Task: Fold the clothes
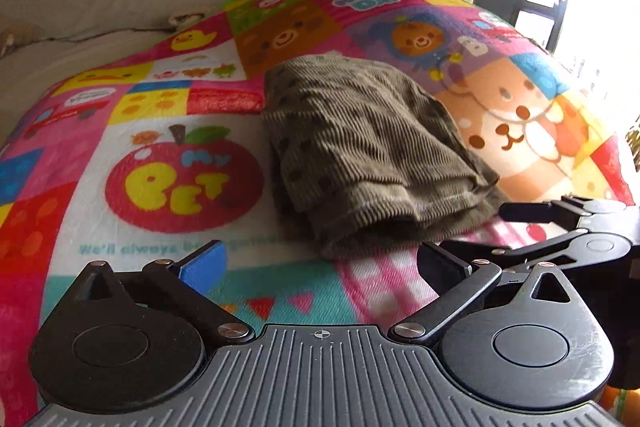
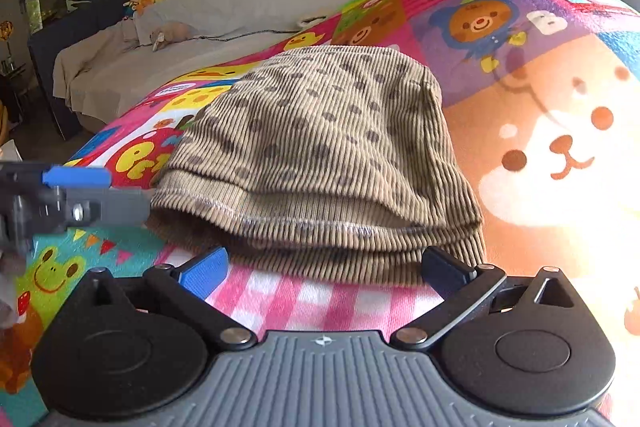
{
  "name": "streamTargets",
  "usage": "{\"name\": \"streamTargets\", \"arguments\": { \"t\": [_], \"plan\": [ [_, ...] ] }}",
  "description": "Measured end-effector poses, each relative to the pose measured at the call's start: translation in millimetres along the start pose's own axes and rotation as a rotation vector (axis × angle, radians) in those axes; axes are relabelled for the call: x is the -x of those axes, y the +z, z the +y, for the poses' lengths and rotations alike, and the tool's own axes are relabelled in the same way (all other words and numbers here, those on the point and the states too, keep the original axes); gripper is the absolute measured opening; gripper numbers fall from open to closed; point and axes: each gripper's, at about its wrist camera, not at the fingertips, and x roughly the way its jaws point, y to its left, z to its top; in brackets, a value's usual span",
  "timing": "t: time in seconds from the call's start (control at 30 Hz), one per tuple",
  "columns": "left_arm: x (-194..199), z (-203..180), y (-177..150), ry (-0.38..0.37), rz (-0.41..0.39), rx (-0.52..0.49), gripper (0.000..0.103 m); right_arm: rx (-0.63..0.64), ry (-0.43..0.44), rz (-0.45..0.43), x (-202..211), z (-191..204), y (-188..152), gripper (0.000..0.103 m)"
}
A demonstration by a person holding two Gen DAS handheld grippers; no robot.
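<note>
Corduroy garment [image 2: 320, 155] folded, two open hand-held grippers [image 1: 322, 267]

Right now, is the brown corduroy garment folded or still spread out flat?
Folded. The corduroy garment lies as a compact bundle on the blanket, with several layered edges stacked along its near side.
</note>
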Motion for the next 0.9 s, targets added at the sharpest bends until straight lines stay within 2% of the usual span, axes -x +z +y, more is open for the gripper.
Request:
{"name": "streamTargets", "arguments": {
  "t": [0.13,0.27,0.4,0.63,0.9],
  "plan": [
    [14.1,-4.2,-26.7,0.011,0.035,0.049,0.103,-0.03,-0.025,0.029,20.8,0.8,-19.7,0.103],
    [23.0,-13.4,-37.5,0.051,0.034,0.039,0.103,-0.034,-0.059,0.027,41.1,-4.3,-37.8,0.103],
    [20.5,-28.9,-39.8,0.113,0.062,-0.041,0.103,-0.035,-0.094,0.023,61.5,-9.6,-55.9,0.103],
    [10.3,-35.5,-36.6,0.155,0.074,-0.063,0.103,-0.013,-0.125,0.028,60.7,-7.6,-57.0,0.103],
    [10.5,-35.5,-37.8,0.149,0.071,-0.061,0.103,-0.04,-0.11,0.018,60.8,-13.0,-57.1,0.103]
  ]
}}
